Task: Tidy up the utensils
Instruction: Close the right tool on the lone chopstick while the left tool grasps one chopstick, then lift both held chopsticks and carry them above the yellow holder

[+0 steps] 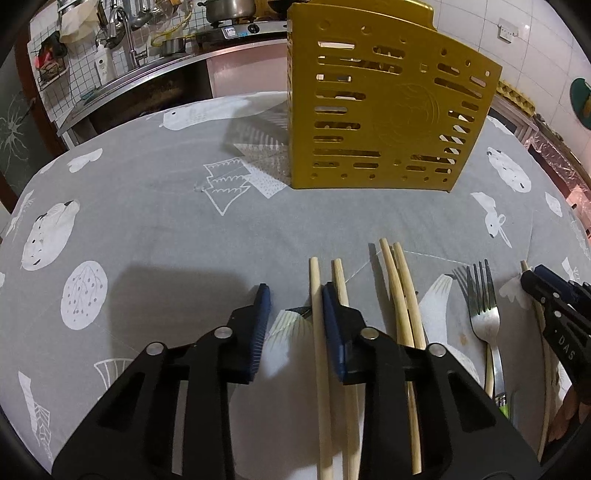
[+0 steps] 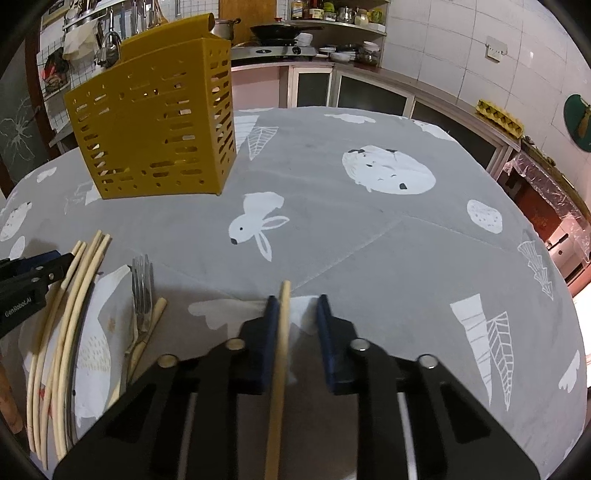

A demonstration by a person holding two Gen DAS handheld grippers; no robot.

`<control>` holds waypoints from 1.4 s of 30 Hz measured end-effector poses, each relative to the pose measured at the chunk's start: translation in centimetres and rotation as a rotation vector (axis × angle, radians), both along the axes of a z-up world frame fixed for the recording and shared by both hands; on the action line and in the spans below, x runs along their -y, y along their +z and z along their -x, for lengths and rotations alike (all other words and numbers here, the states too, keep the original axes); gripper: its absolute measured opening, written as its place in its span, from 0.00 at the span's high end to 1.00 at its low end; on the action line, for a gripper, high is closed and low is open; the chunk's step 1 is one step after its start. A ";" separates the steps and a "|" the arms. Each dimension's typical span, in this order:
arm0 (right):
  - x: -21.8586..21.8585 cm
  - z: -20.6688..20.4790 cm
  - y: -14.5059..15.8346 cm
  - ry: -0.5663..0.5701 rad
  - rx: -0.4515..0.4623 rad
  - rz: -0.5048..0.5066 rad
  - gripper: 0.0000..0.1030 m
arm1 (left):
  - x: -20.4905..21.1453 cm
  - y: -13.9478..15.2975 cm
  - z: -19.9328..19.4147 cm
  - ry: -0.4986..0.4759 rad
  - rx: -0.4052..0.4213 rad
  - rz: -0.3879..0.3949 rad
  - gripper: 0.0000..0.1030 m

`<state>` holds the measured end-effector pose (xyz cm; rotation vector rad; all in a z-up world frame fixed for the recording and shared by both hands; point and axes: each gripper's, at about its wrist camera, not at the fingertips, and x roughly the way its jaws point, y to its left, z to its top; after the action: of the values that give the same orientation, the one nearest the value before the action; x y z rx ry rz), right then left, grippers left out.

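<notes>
A yellow slotted utensil holder stands upright at the far side of the table; it also shows in the right wrist view. Several pale wooden chopsticks and a metal fork lie on the grey cloth. My left gripper is open, low over the cloth, with one chopstick between its fingers, untouched by the left one. My right gripper is open with a single chopstick lying between its fingers, close to the left finger. The right gripper also appears in the left wrist view.
The table has a grey cloth with white animal prints. A kitchen counter with a sink, stove and pots runs behind. The left gripper shows at the left edge of the right wrist view.
</notes>
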<state>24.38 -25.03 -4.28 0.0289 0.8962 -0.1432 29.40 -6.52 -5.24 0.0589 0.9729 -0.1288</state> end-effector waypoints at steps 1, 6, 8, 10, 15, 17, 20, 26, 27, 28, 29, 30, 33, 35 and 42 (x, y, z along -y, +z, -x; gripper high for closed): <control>0.0 0.1 0.0 0.003 0.003 -0.005 0.90 | -0.1 0.0 0.1 0.000 0.004 0.003 0.77; 0.3 0.6 0.4 -0.001 0.034 -0.029 0.93 | -0.3 0.1 0.4 -0.004 0.017 0.032 0.93; 0.3 0.9 0.7 -0.001 0.048 -0.035 0.93 | -0.3 0.1 0.5 -0.003 0.023 0.029 0.95; 0.3 1.2 1.1 0.002 0.067 -0.043 0.93 | -0.3 0.1 0.6 -0.004 0.028 0.029 0.95; 0.6 1.7 2.3 0.004 0.114 -0.081 0.94 | -0.8 0.5 0.8 0.002 0.031 0.061 0.95; 0.8 2.0 3.0 0.004 0.133 -0.096 0.94 | -1.2 1.1 1.2 0.011 0.048 0.066 0.96; 0.9 2.6 4.2 0.007 0.180 -0.117 0.94 | -1.9 2.4 2.1 0.021 0.091 0.085 0.96; 0.8 4.1 6.8 0.014 0.291 -0.163 0.94 | -3.0 5.4 4.6 0.011 0.204 0.121 0.96; 0.8 4.4 7.2 0.015 0.311 -0.169 0.94 | -3.1 5.8 4.9 0.008 0.216 0.126 0.96; 0.7 4.6 7.5 0.014 0.325 -0.172 0.94 | -3.3 6.3 5.3 0.006 0.232 0.136 0.96; 0.7 4.9 7.8 0.015 0.345 -0.179 0.94 | -3.4 6.7 5.7 0.005 0.245 0.144 0.96; 0.7 5.2 8.0 0.017 0.360 -0.183 0.94 | -3.6 7.1 6.1 0.004 0.260 0.150 0.96; 0.6 6.0 8.8 0.021 0.405 -0.179 0.94 | -4.0 7.9 7.3 0.010 0.301 0.155 0.96; 0.5 6.5 9.0 0.023 0.423 -0.182 0.94 | -4.3 8.6 8.1 0.016 0.337 0.153 0.96; 0.1 8.9 10.2 0.022 0.521 -0.170 0.94 | -4.6 10.3 10.5 0.019 0.450 0.139 0.96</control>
<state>15.45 -25.16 5.92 0.2058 0.3857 -0.0340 18.92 -1.96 5.02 -0.0477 0.5134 -0.1571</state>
